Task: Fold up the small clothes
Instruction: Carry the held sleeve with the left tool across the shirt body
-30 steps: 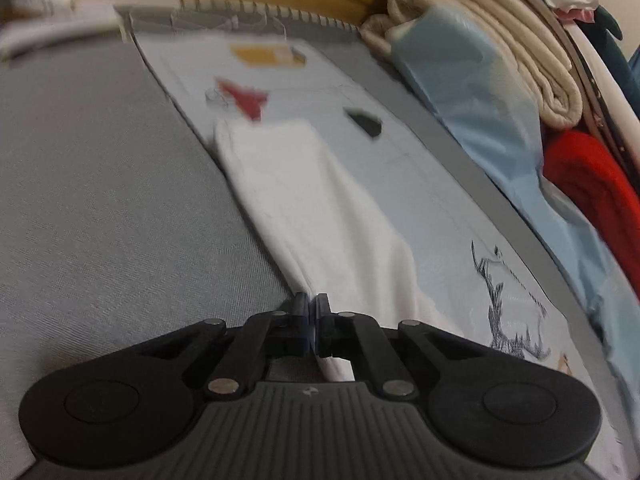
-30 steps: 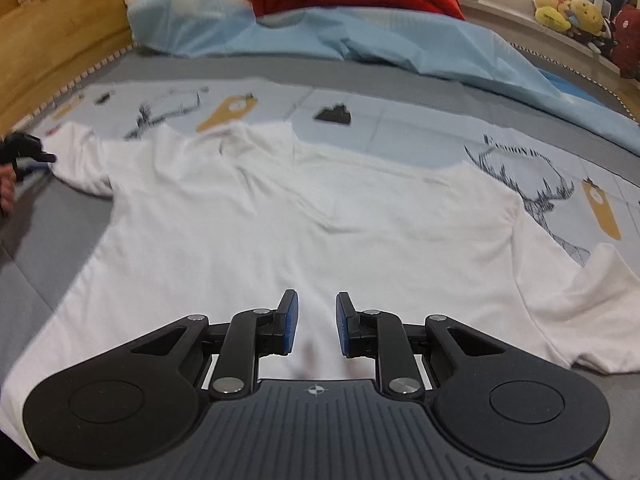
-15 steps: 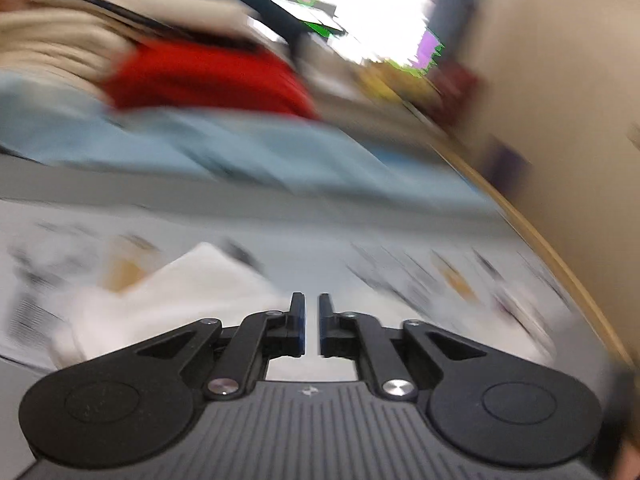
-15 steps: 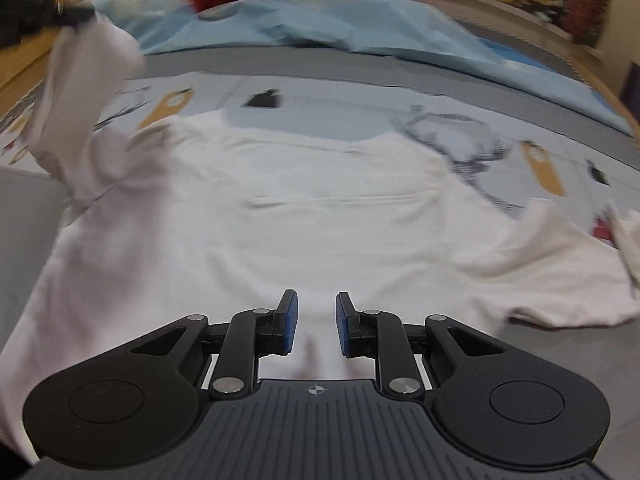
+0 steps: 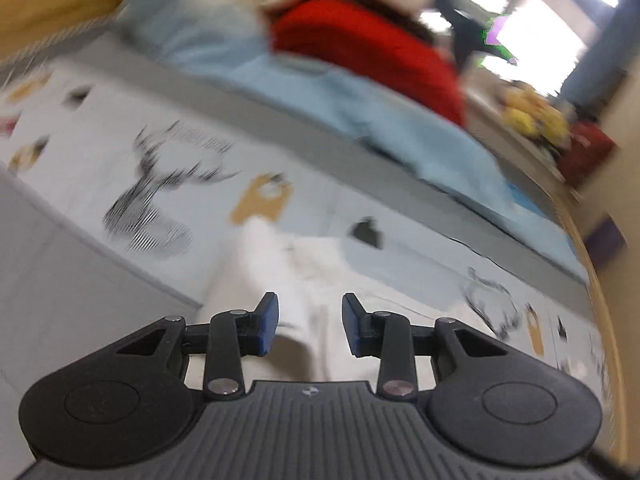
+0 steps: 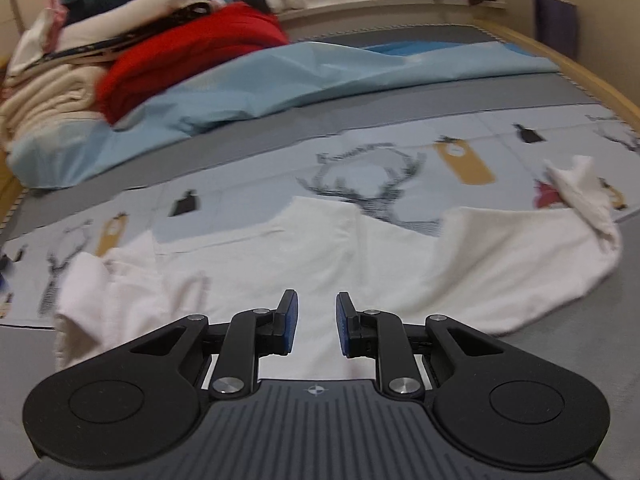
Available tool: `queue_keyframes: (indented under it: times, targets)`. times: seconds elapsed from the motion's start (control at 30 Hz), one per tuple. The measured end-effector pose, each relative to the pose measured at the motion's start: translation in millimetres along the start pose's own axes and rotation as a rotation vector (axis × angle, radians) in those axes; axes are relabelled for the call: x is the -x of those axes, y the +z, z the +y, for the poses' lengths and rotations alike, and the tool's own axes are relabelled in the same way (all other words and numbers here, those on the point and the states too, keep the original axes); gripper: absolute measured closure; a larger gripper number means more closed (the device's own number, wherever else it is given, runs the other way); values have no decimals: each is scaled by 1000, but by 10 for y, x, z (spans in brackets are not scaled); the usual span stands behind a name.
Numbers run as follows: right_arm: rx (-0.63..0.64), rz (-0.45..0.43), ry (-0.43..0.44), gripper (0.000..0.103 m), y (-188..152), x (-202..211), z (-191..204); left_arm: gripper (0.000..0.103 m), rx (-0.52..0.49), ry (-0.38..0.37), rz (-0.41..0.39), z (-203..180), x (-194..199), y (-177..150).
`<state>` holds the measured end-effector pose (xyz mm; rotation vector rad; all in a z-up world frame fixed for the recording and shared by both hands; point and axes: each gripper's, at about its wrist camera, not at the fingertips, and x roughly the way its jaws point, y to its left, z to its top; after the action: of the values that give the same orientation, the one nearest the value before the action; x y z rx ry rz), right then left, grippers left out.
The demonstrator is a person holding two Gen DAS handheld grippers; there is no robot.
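White T-shirt (image 6: pixel 340 264) flat beneath both tongs: left tongs (image 5: pixel 308 330) opening, unpinched; right tongs (image 6: pixel 312 322) narrowly parted, empty.

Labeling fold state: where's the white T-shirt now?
Right wrist view: white T-shirt lies spread on the deer-print sheet, just ahead of the right gripper, below the blue blanket.

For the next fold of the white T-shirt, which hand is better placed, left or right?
Probably the right. The right tongs are open and empty above the white T-shirt, with its unfolded sleeve in view. The left tongs are only now opening over the folded sleeve.
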<state>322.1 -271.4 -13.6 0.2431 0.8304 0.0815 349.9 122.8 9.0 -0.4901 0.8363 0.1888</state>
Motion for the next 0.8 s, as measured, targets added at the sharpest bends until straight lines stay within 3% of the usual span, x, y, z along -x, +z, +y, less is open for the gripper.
queue_keyframes:
  times: [0.07, 0.3, 0.37, 0.43, 0.53, 0.8]
  targets:
    - [31, -7, 46, 82, -11, -38, 182, 65, 70, 22, 21, 143, -147, 123]
    - [175, 21, 235, 81, -132, -270, 962, 65, 120, 33, 92, 284, -375, 198]
    - [252, 40, 276, 69, -227, -366, 1233, 65, 138, 41, 102, 353, -376, 180]
    - [332, 48, 284, 62, -350, -486, 1461, 65, 147, 67, 94, 405, -345, 205]
    - [408, 68, 281, 62, -503, -664, 1733, 65, 140, 100, 62, 455, -275, 265]
    - [445, 129, 289, 65, -704, -1005, 2069, 65, 157, 113, 66, 598, -267, 367]
